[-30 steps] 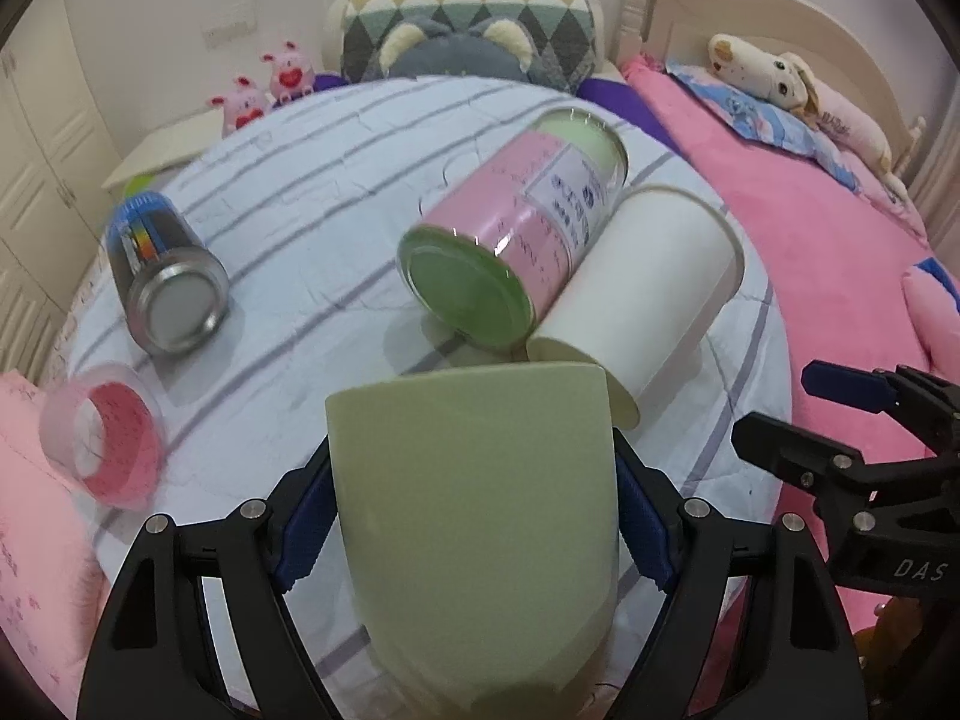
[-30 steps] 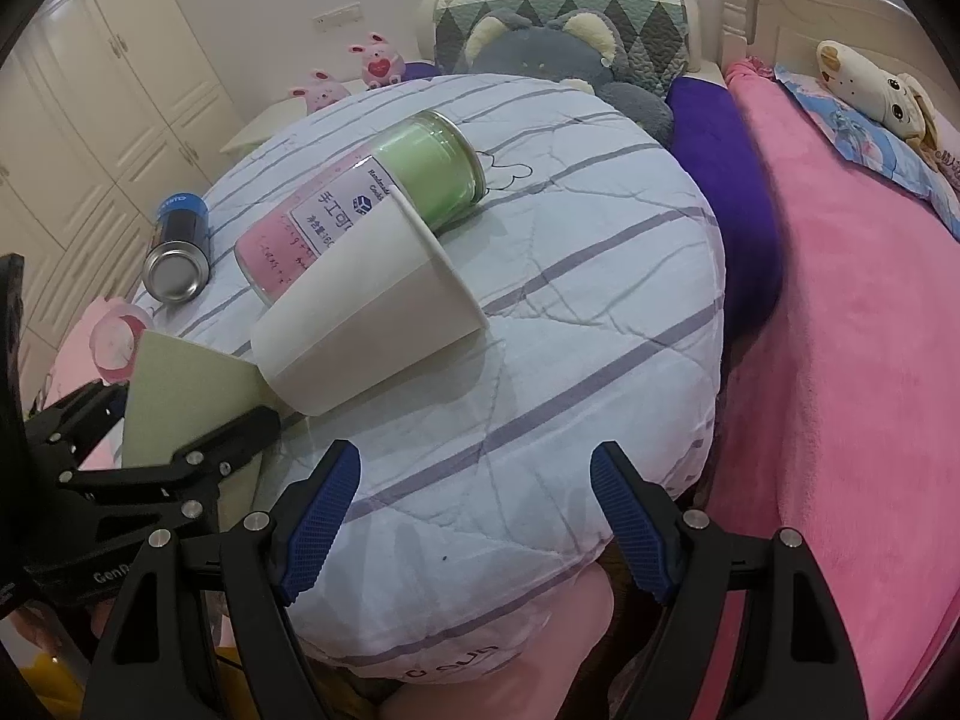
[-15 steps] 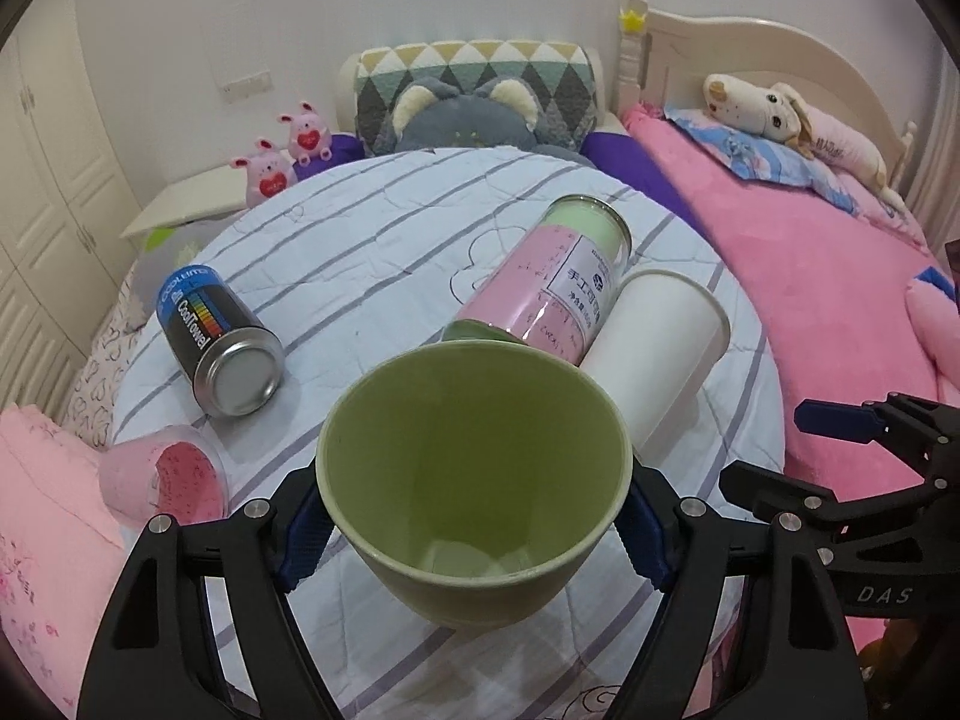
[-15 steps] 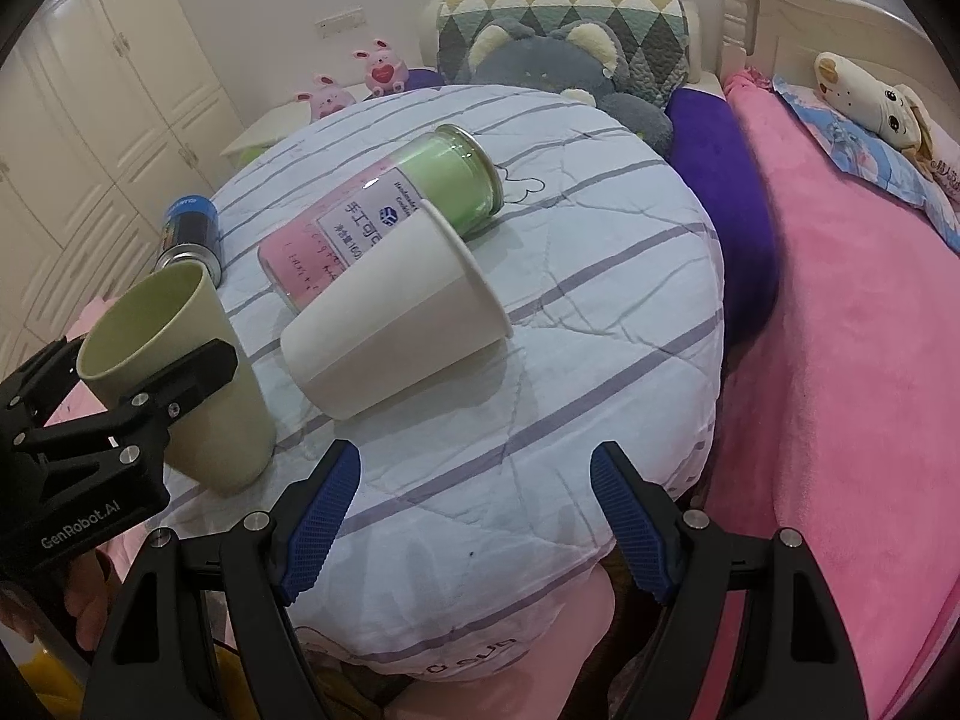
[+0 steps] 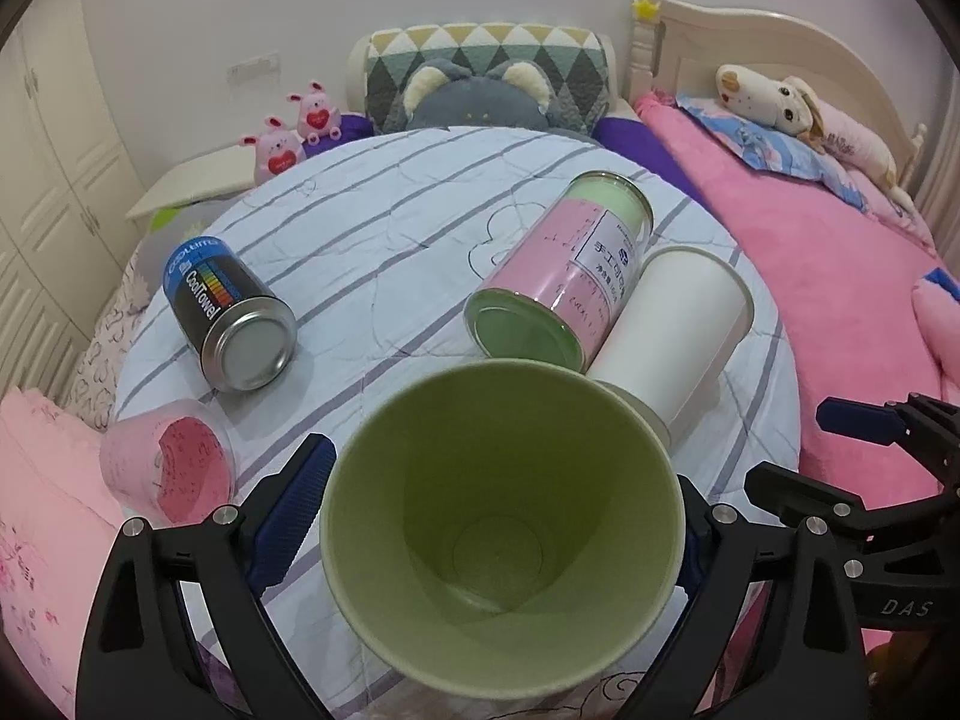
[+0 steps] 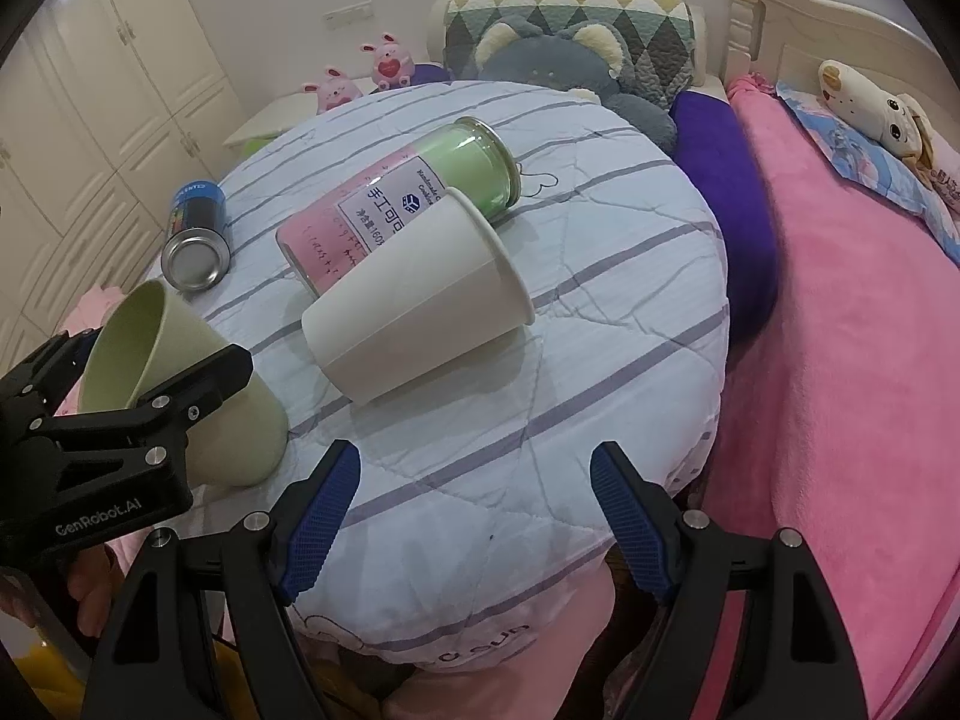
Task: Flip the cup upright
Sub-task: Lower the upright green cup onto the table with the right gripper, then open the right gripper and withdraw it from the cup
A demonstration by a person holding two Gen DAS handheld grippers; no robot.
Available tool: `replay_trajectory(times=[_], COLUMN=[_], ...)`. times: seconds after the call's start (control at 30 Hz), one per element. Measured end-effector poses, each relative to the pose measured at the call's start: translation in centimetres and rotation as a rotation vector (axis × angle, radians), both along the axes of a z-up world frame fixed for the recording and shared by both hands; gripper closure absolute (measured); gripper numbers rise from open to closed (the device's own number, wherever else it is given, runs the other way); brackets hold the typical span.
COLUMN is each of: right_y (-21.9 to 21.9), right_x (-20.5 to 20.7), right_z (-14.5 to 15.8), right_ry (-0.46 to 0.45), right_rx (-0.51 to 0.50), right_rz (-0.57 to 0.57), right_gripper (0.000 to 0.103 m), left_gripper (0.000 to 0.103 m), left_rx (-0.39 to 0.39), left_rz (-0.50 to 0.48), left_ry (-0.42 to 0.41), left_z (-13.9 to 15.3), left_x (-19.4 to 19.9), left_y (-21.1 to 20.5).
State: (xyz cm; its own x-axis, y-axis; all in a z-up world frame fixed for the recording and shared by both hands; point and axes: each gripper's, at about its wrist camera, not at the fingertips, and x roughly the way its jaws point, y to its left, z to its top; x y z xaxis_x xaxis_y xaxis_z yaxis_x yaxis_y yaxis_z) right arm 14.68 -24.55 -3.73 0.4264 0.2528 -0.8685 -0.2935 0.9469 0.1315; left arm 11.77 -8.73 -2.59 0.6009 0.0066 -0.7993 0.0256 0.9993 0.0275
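A light green cup (image 5: 501,531) sits between the fingers of my left gripper (image 5: 498,504), mouth up and tilted toward the camera, its base on the round table near the front edge. It also shows in the right wrist view (image 6: 180,384), leaning left, with the left gripper (image 6: 120,414) shut on it. My right gripper (image 6: 474,516) is open and empty over the table's front edge. A white cup (image 6: 414,300) lies on its side mid-table.
A pink and green jar (image 5: 561,276) lies against the white cup (image 5: 672,330). A black can (image 5: 228,312) lies at the left. A clear pink cup (image 5: 168,468) lies at the table's left edge (image 5: 138,360). A pink bed (image 6: 840,330) is at the right.
The green cup went from mouth-down to mouth-up in my left gripper and now rests tilted on the table. The right gripper has hardly moved.
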Motion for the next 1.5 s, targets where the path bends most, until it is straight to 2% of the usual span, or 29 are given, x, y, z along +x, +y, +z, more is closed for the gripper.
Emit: replay_trajectory(times=[0.47,0.6,0.93,1.13,1.5], right_y=[-0.2,-0.4,-0.2,0.9,4.1], right_x=[-2.3,-3.3,-6.7,-8.7,-12.3], right_z=[0.7,1.0,1.2,1.6,2.1], right_ry=[-0.015,-0.027,-0.067,-0.121,-0.291], right_rx=[-0.004,0.009,-0.036,-0.013,-0.025], right_rz=[-0.023,-0.050,-0.141,-0.148,-0.126], right_gripper=[0.023,0.023,0.023,0.023,0.023], left_gripper=[0.008,0.008,0.008,0.008,0.004], left_rx=[-0.001,0.005,-0.006,0.023,-0.041], left_rz=[-0.043,-0.066,-0.111,-0.105,-0.097], left_ry=[-0.021,-0.032,-0.094,-0.182,-0.379], left_z=[0.8,1.1,2.1,2.5,2.8], left_x=[-1.9,-2.9,-6.5,-8.9,-12.5], left_y=[-0.8,-1.0,-0.3,1.1,4.6])
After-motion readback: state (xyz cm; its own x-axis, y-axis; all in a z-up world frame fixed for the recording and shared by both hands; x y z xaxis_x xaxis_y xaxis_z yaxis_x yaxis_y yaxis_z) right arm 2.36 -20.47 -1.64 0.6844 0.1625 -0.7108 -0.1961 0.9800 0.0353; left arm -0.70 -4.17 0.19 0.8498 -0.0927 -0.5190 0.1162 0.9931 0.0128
